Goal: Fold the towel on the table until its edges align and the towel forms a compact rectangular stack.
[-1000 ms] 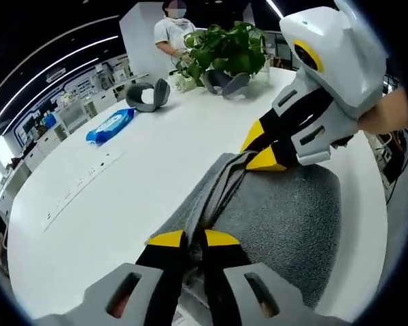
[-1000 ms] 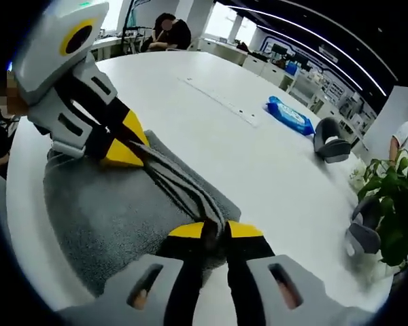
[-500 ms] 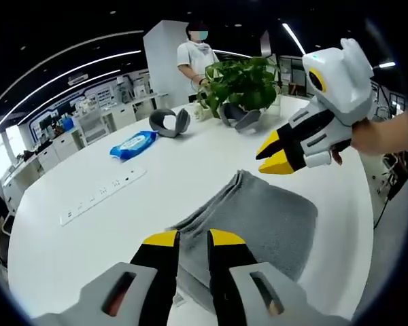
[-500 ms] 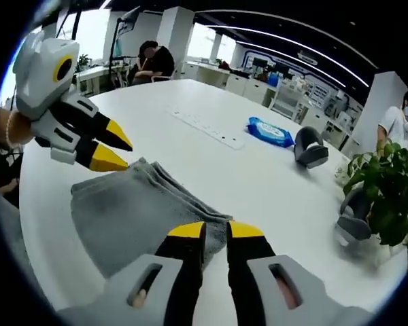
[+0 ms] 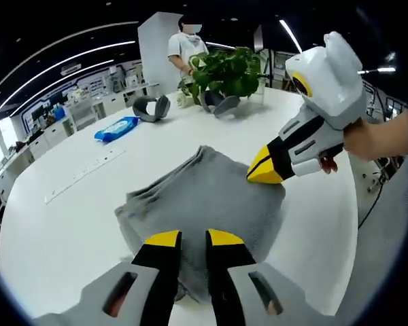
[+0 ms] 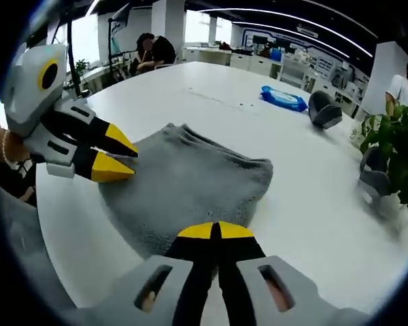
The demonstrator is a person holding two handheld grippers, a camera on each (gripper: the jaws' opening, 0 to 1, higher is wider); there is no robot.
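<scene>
While folded towel (image 5: 204, 197) lies on table (image 5: 68, 224), left tongs (image 5: 187, 238) apart, right tongs (image 6: 216, 231) closed, empty.

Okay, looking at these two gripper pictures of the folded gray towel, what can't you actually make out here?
- Towel near edge: left gripper view, hidden behind the left gripper jaws, so edge alignment there is unknown.
- Towel's near edge in the right gripper view: covered by the right gripper.
- Blue packet: too small to read its print.
- Power strip: small and washed out; sockets unclear.
- Plant: cut off by the right gripper view's edge.
</scene>
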